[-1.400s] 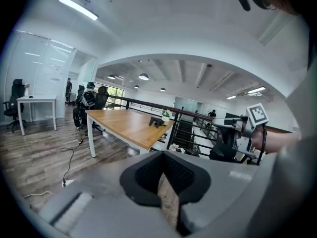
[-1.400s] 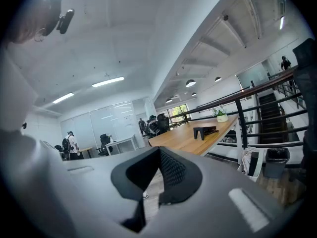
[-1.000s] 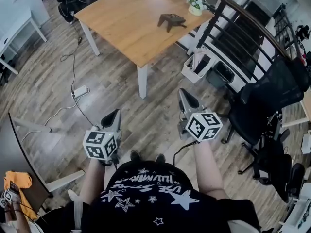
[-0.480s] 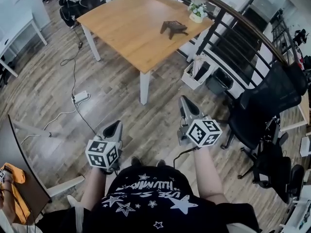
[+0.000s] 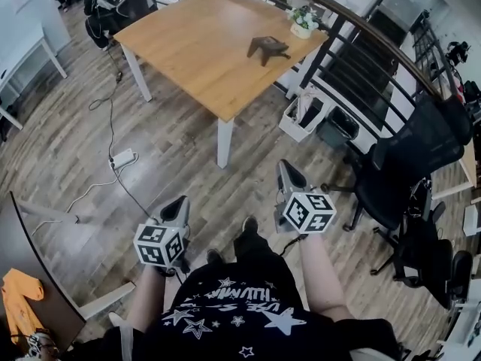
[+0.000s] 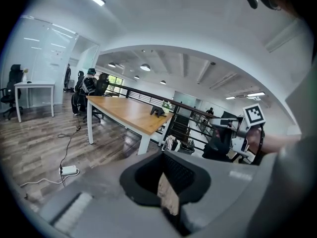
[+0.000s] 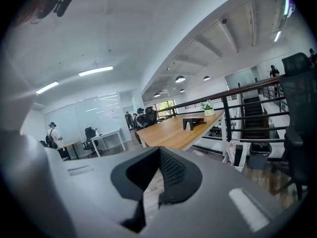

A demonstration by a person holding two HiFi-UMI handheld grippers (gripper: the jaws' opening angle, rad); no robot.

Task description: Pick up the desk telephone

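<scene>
The desk telephone (image 5: 267,47) is being carried by the worktop (image 5: 188,43) at 12 o'clock, well apart from the left gripper (image 5: 177,205) and right gripper (image 5: 288,170) at 6 o'clock; their fingers are being held together, empty.

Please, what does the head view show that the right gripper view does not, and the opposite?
Only the head view: the left gripper and right gripper seen from above, the person's star-printed shirt, and a white power strip on the floor.
Only the right gripper view: the ceiling lights.
Both: the wooden table with the dark desk telephone and a potted plant on it, next to the railing.
</scene>
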